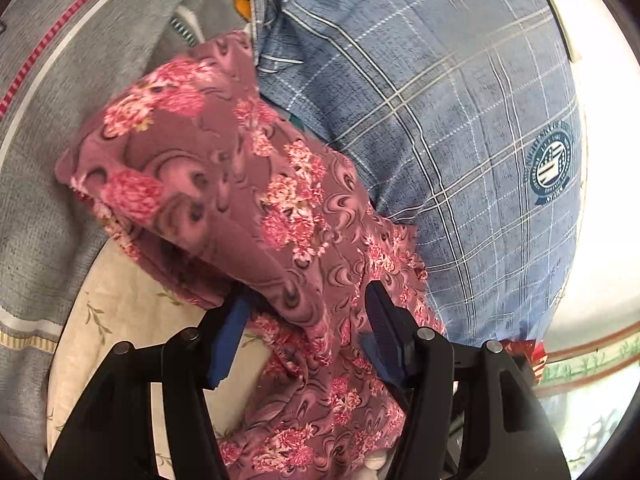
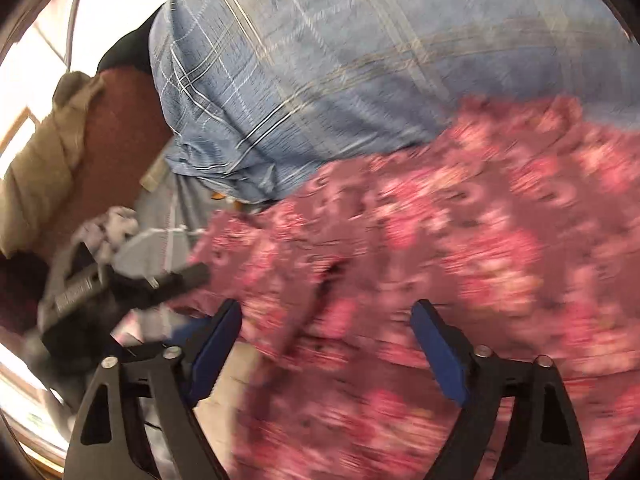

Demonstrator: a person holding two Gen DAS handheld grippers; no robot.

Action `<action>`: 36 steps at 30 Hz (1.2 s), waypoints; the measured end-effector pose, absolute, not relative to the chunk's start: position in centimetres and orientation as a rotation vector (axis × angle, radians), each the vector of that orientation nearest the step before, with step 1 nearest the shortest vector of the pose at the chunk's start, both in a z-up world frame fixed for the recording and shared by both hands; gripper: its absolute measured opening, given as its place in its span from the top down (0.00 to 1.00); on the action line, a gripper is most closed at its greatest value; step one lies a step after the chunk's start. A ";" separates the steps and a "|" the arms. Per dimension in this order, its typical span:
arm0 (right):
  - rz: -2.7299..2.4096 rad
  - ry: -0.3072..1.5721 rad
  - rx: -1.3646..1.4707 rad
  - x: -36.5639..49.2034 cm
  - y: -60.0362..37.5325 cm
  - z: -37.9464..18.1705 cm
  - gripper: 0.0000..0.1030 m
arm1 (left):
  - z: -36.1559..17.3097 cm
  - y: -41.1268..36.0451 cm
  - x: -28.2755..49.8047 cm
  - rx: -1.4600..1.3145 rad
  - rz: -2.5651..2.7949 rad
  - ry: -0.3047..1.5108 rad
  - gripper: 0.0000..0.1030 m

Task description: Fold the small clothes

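Left wrist view: the left gripper (image 1: pixel 306 320) is working close in, its blue-padded fingers (image 1: pixel 226 344) standing partly apart with a fold of the pink floral garment (image 1: pixel 224 168) bunched between them; whether the pads are actually pinching the cloth I cannot tell. The garment is draping over the left pad and trailing down between the fingers, its folded upper edge lifting up and to the left. Beneath it a cream leaf-print sheet (image 1: pixel 120 308) is showing at lower left, a grey blanket (image 1: pixel 44 184) is running along the left edge, and a blue plaid cloth (image 1: pixel 460 120) with a round badge is filling the far right, touching the garment's right edge.

Right wrist view is blurring heavily. The right gripper (image 2: pixel 326 344) is spreading its fingers (image 2: pixel 440 344) wide and gripping nothing, with the pink floral garment (image 2: pixel 440 248) lying just ahead of and between them. At left the other black gripper (image 2: pixel 120 284) is reaching toward the garment's left edge. Farther off, the blue plaid cloth (image 2: pixel 340 60) is crowding the top, leaving little free room.
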State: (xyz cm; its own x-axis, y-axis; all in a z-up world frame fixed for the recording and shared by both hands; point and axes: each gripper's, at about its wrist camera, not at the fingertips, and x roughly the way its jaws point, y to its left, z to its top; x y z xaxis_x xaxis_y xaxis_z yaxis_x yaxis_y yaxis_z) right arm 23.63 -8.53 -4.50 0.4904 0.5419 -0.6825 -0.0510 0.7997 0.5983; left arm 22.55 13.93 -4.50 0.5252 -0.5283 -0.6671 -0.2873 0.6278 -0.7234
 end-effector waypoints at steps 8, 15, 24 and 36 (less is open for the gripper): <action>0.440 1.102 0.725 26.7 -6.1 -8.3 0.95 | -4.5 15.1 22.6 -0.951 -0.127 1.023 0.44; 0.438 0.938 0.739 24.6 -8.7 -5.3 0.96 | -4.6 13.1 23.1 -0.901 -0.156 1.041 0.44; 0.208 0.779 0.694 20.8 -21.7 -0.8 0.96 | -5.8 7.7 23.6 -0.763 -0.200 1.131 0.43; -0.106 0.786 0.768 17.2 -35.3 -4.9 0.96 | -6.0 6.4 23.8 -0.728 -0.205 1.143 0.41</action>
